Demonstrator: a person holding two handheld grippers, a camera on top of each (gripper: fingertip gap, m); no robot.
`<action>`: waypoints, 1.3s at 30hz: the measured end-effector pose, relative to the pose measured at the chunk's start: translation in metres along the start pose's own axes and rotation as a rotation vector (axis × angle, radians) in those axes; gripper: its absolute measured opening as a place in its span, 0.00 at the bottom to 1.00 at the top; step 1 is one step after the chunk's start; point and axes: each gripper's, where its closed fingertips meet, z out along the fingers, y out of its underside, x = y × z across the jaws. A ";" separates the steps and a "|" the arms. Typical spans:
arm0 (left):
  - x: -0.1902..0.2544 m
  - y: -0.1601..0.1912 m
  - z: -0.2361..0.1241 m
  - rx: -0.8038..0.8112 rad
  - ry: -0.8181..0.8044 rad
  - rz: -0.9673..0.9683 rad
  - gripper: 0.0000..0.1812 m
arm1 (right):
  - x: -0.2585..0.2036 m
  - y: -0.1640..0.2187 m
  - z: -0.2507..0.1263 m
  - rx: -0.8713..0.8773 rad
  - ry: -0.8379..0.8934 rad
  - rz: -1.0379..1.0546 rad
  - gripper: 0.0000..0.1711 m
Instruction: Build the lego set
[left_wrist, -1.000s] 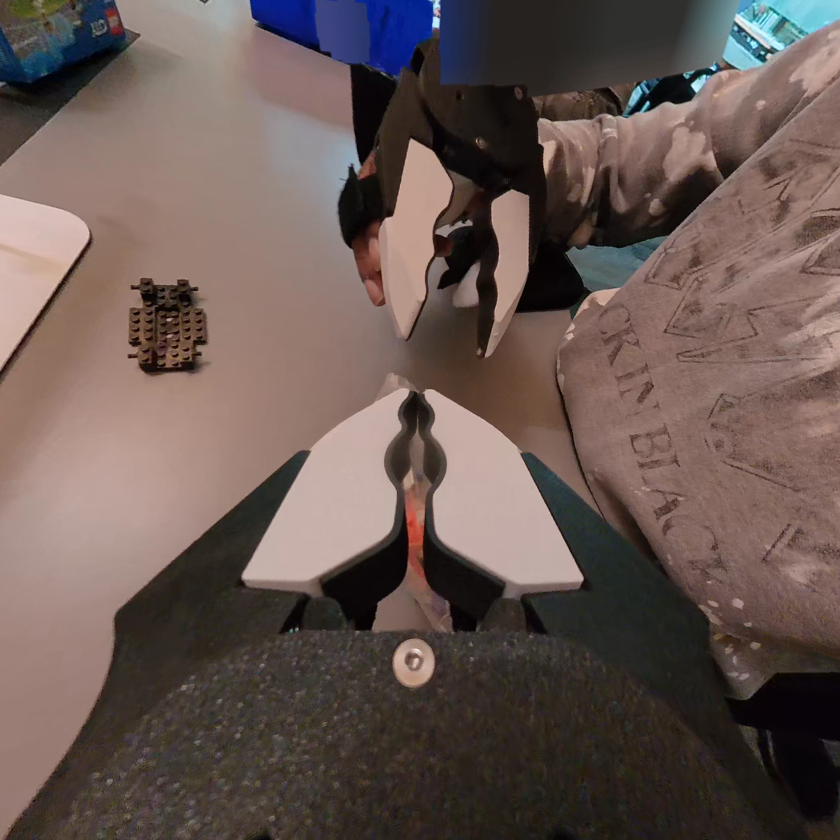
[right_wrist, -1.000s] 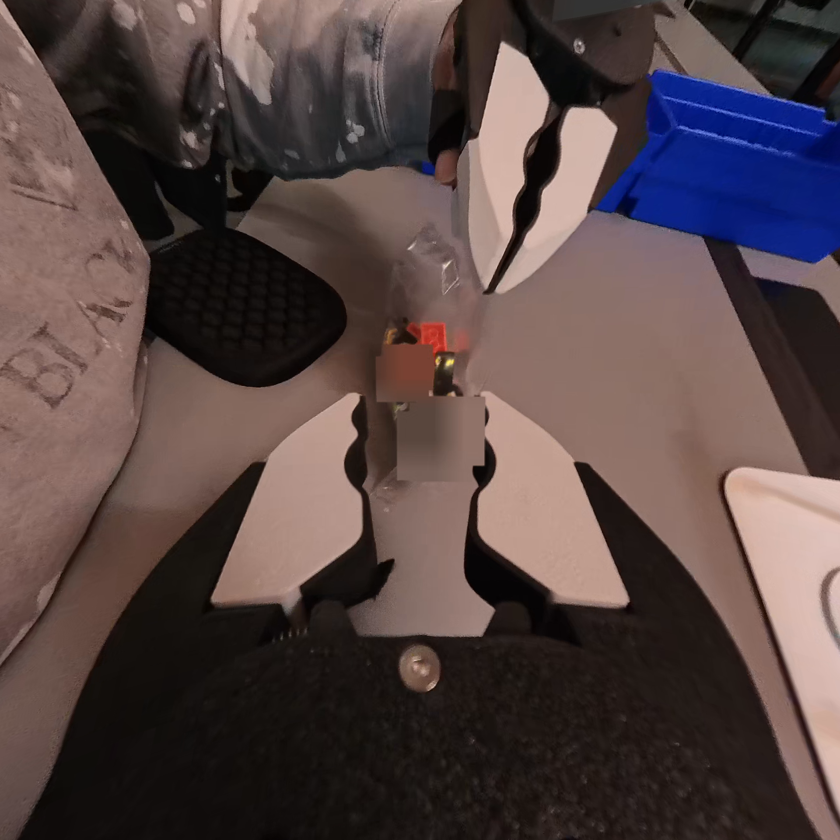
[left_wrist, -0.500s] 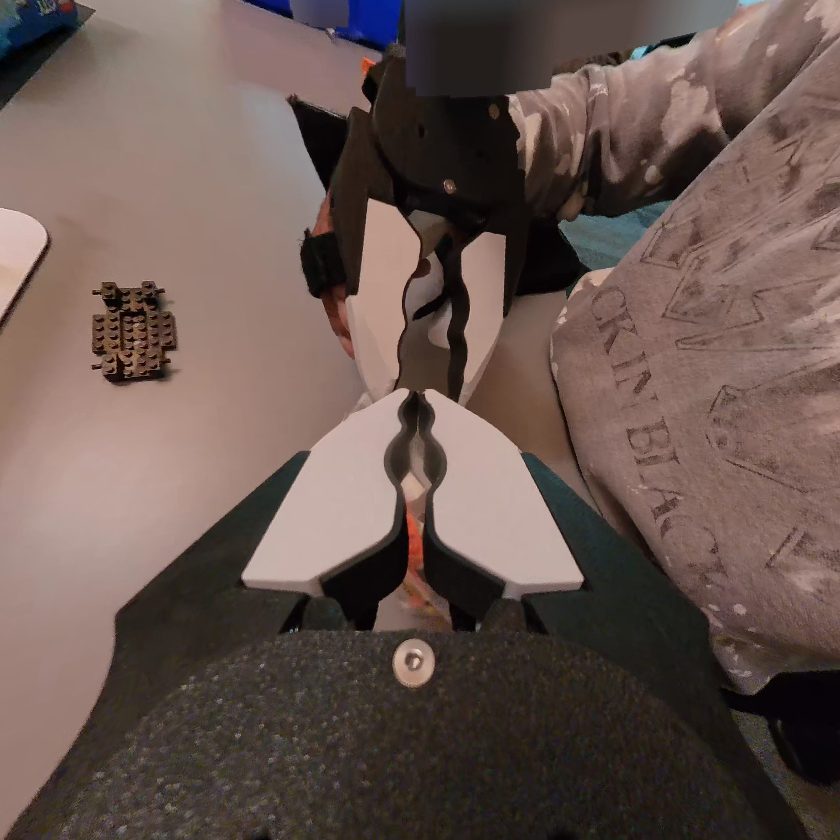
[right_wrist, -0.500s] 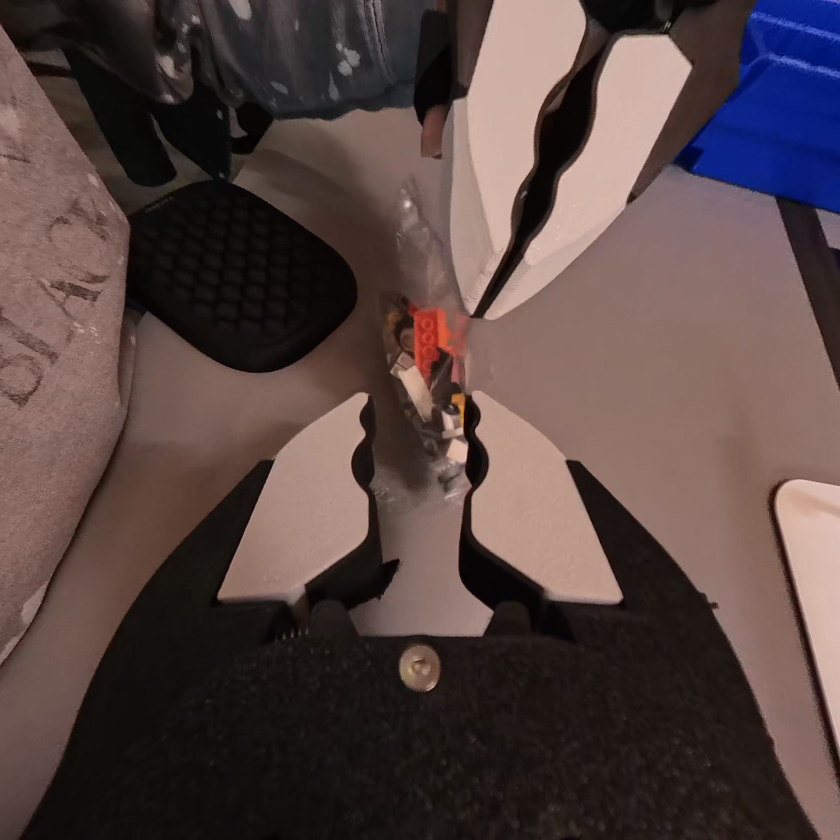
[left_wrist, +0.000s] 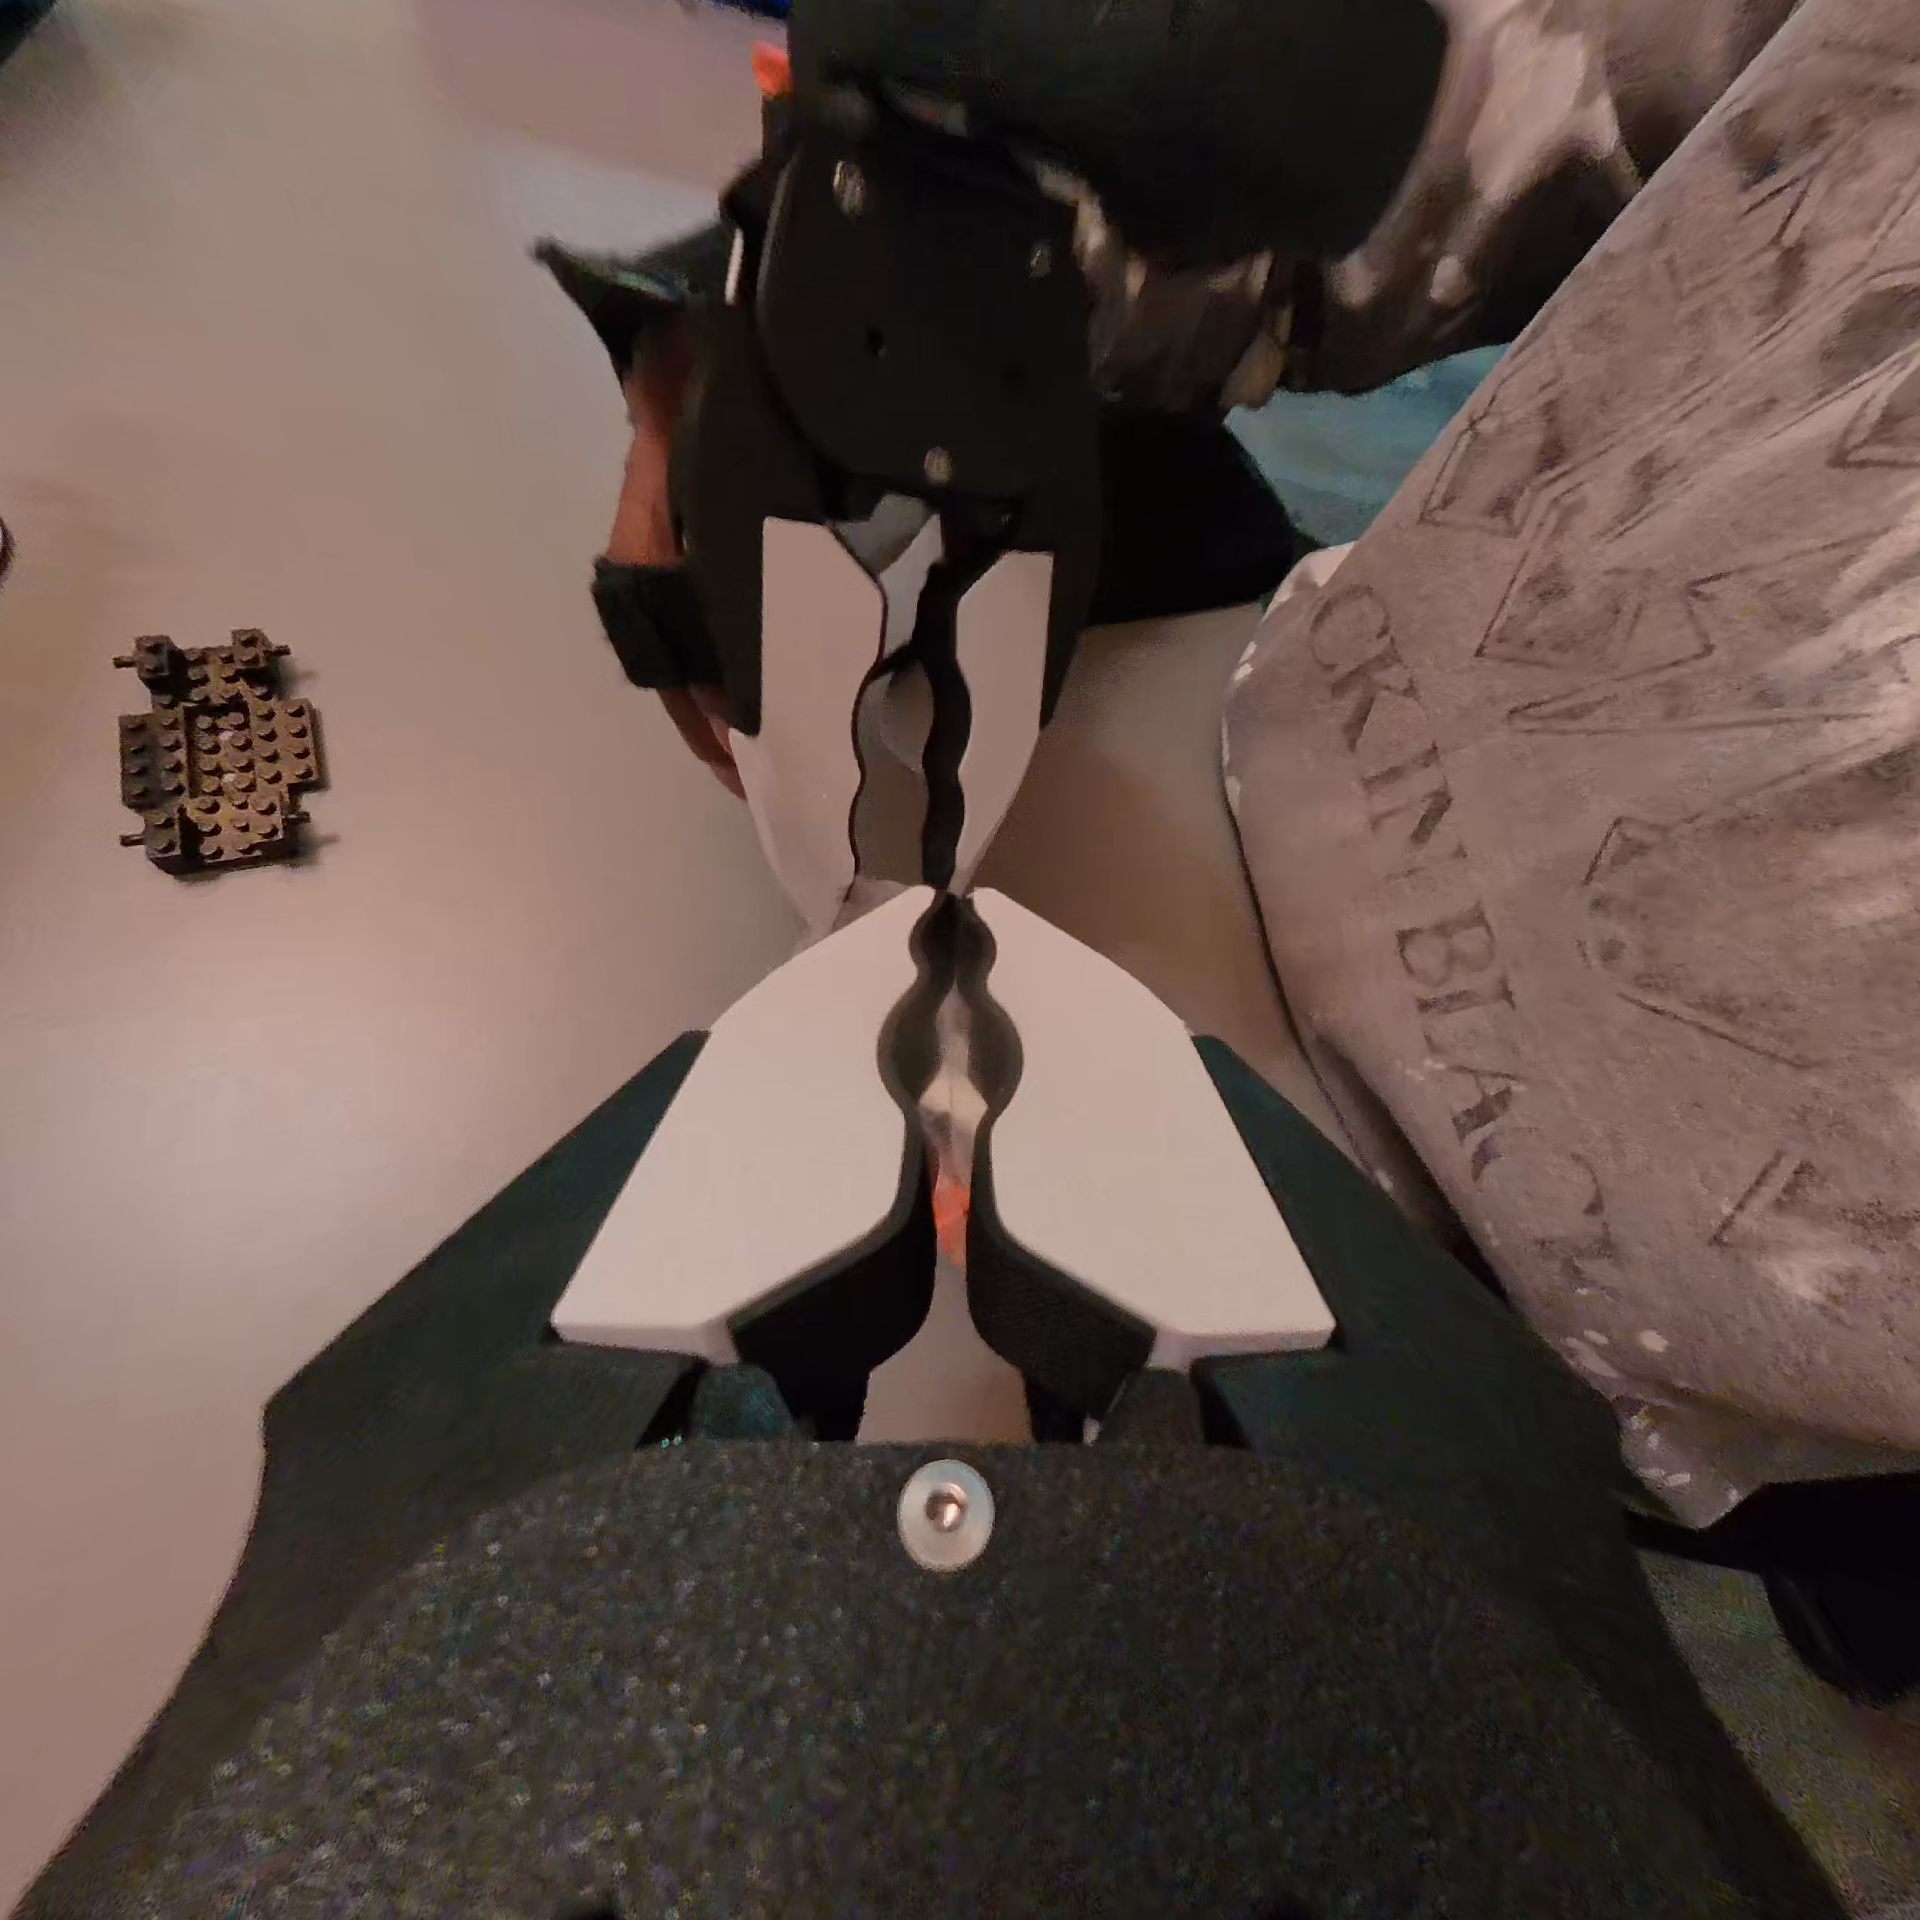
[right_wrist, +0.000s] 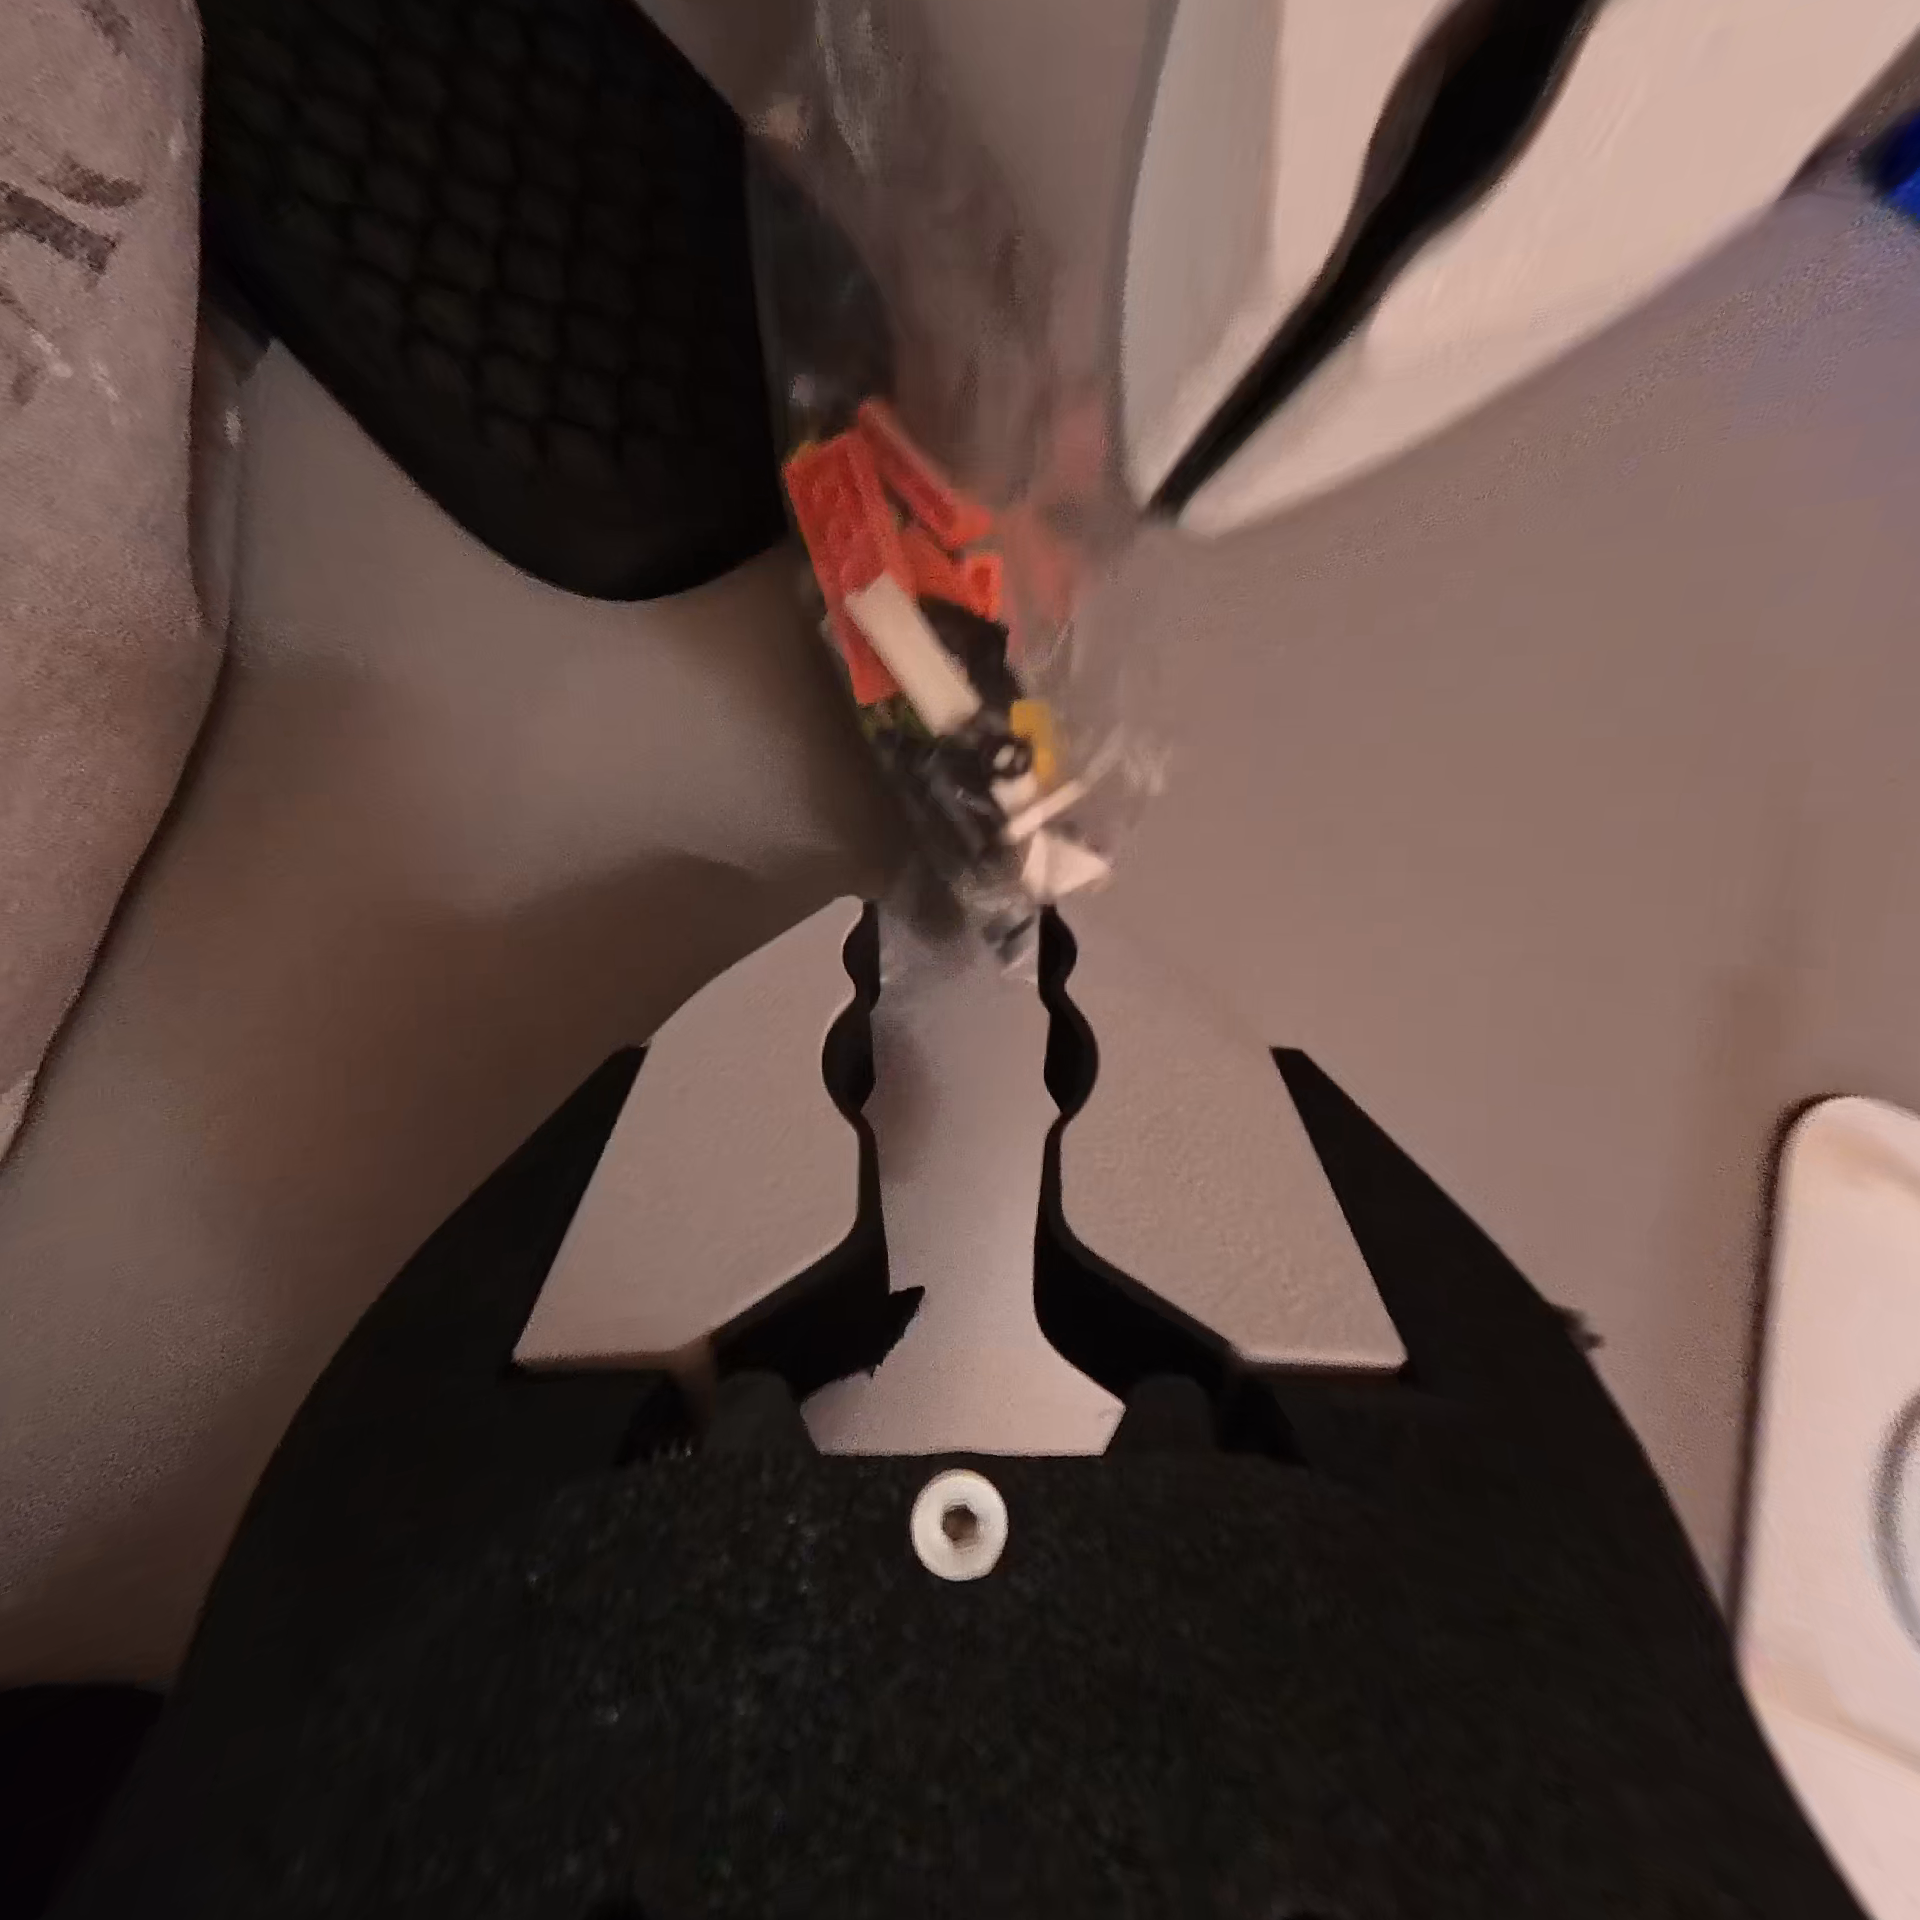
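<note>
A: Left wrist view first. Left gripper (left_wrist: 948, 914) clamped narrow on the clear plastic bag of small lego pieces (left_wrist: 951, 1132), orange glimpsed between the fingers. Right gripper (left_wrist: 914, 873) at 12 o'clock, tips meeting it. Dark studded lego base plate (left_wrist: 220, 750) at 10 o'clock on the beige tabletop (left_wrist: 436, 1039), open room all round. Lettering on the grey printed sweatshirt (left_wrist: 1621, 831) at 3 o'clock.

B: Right wrist view. Right gripper (right_wrist: 956, 914) parted, bag (right_wrist: 935, 665) bottom between its tips; contact unclear through blur. Left gripper (right_wrist: 1164, 509) pinching the bag at 1 o'clock. Seen only here: black honeycomb pad (right_wrist: 488, 312) at 11 o'clock, white tray edge (right_wrist: 1829, 1455) at 4 o'clock.
</note>
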 end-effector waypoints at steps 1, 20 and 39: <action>0.001 -0.002 -0.003 0.026 0.003 -0.010 0.00 | -0.005 0.008 0.003 -0.007 -0.025 0.027 0.17; -0.003 -0.004 0.002 0.029 -0.027 -0.054 0.00 | -0.011 -0.041 -0.022 0.327 -0.006 0.163 0.25; -0.006 0.003 -0.002 0.041 -0.027 -0.060 0.00 | -0.017 -0.004 0.020 0.265 -0.056 0.192 0.21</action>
